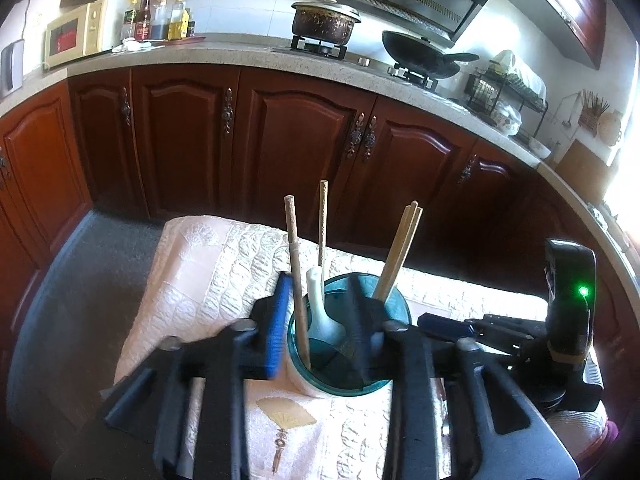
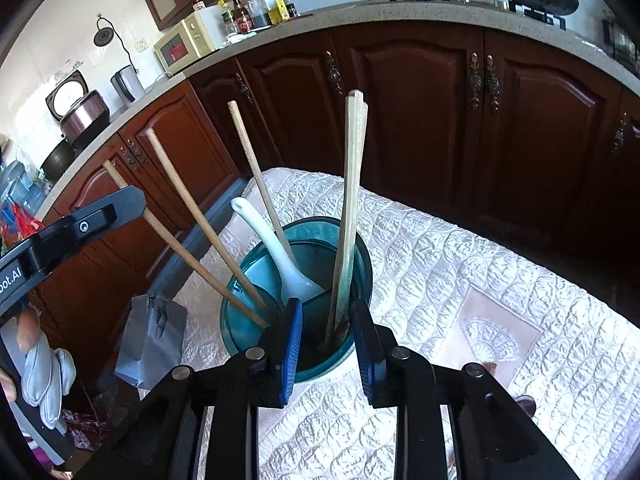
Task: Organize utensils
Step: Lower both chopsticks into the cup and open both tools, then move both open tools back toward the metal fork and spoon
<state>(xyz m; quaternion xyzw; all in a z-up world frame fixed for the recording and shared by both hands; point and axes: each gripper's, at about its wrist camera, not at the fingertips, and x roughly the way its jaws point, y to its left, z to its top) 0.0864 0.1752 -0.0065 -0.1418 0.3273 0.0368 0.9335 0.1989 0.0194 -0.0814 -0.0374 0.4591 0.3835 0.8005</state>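
A teal plastic cup (image 2: pixel 298 304) stands upright on a bench covered by a quilted cream cloth (image 2: pixel 460 264). Inside lean a white ceramic spoon (image 2: pixel 276 248) and several wooden chopsticks (image 2: pixel 352 208). The right tool (image 2: pixel 326 344) sits released at the cup's 6 o'clock rim. The left tool (image 1: pixel 320 332) straddles the cup, released.

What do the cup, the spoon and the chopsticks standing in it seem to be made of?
Cup: likely translucent teal plastic or glass; the chopsticks show through its wall. Spoon: glossy white, probably ceramic, with smooth highlights. Chopsticks: matte pale tan, apparently wood or bamboo.
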